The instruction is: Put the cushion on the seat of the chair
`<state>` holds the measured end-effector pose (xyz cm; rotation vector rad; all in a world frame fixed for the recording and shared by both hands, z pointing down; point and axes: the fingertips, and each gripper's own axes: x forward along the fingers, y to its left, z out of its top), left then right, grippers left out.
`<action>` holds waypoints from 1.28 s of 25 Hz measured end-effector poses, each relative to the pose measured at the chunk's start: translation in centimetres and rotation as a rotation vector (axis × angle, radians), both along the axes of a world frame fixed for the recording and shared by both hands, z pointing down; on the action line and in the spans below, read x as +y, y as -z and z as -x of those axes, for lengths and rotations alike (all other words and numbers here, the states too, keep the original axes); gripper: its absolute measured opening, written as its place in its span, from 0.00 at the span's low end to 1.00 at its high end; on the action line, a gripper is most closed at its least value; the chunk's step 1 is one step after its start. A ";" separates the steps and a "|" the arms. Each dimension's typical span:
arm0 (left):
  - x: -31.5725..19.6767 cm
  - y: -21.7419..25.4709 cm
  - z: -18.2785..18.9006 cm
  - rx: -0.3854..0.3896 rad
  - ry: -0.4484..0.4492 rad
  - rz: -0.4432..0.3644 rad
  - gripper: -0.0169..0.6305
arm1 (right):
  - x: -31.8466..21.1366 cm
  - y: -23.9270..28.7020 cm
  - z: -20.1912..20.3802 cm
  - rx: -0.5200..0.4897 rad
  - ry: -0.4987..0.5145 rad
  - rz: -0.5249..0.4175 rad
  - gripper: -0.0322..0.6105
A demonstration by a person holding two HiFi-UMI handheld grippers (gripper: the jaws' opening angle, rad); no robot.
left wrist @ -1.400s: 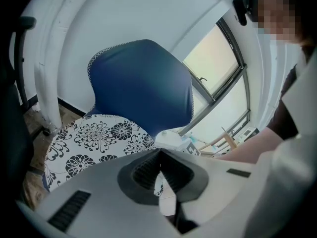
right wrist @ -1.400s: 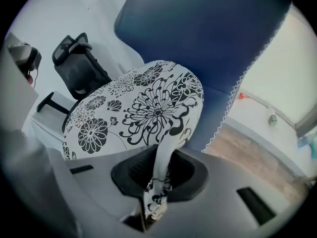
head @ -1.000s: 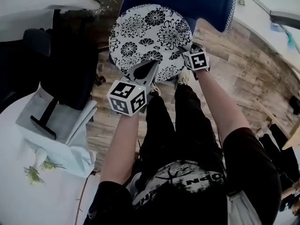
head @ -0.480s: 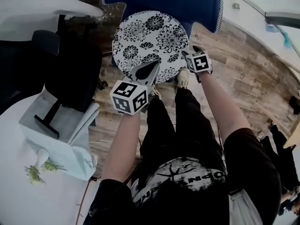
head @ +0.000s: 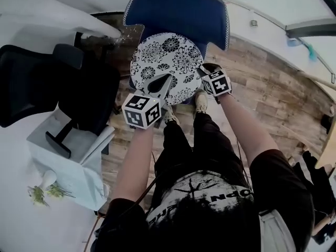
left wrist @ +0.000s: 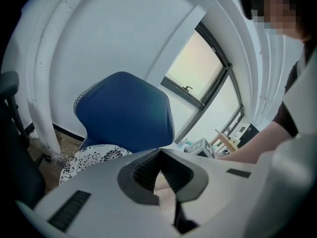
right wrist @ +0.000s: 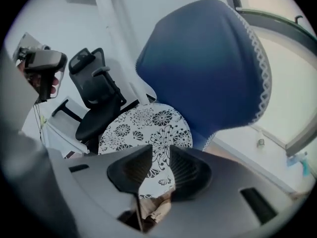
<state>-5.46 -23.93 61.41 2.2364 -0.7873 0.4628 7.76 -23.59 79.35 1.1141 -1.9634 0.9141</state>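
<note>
The blue chair [head: 178, 14] stands at my twelve o'clock, with a black office chair [head: 31, 83] at ten. The round floral cushion [head: 167, 62] lies flat on the blue chair's seat. My left gripper [left wrist: 159, 155], over the cushion's six o'clock edge, has its jaws a narrow slit apart and holds nothing. My right gripper [right wrist: 161, 150], at the cushion's four o'clock, is parted wider and also empty.

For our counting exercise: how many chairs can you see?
2: a blue chair under the floral cushion, and a black office chair beside it. More may be hidden.
</note>
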 end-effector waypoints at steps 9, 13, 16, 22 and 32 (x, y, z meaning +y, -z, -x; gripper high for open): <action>-1.2 5.2 0.1 -0.038 -0.035 -0.089 0.05 | -1.7 11.0 1.8 -0.101 0.050 -0.148 0.08; -1.1 7.7 0.9 -0.053 -0.042 -0.134 0.05 | -1.3 15.6 2.6 -0.153 0.030 -0.190 0.08; -2.2 10.1 1.2 -0.034 -0.033 -0.172 0.05 | -2.8 19.9 3.3 -0.194 0.026 -0.262 0.08; -3.7 14.4 3.1 -0.010 0.027 -0.246 0.05 | -4.1 27.5 5.5 -0.286 0.051 -0.403 0.08; -4.1 19.4 3.2 -0.035 -0.013 -0.399 0.05 | -4.7 34.6 4.8 -0.292 0.072 -0.543 0.08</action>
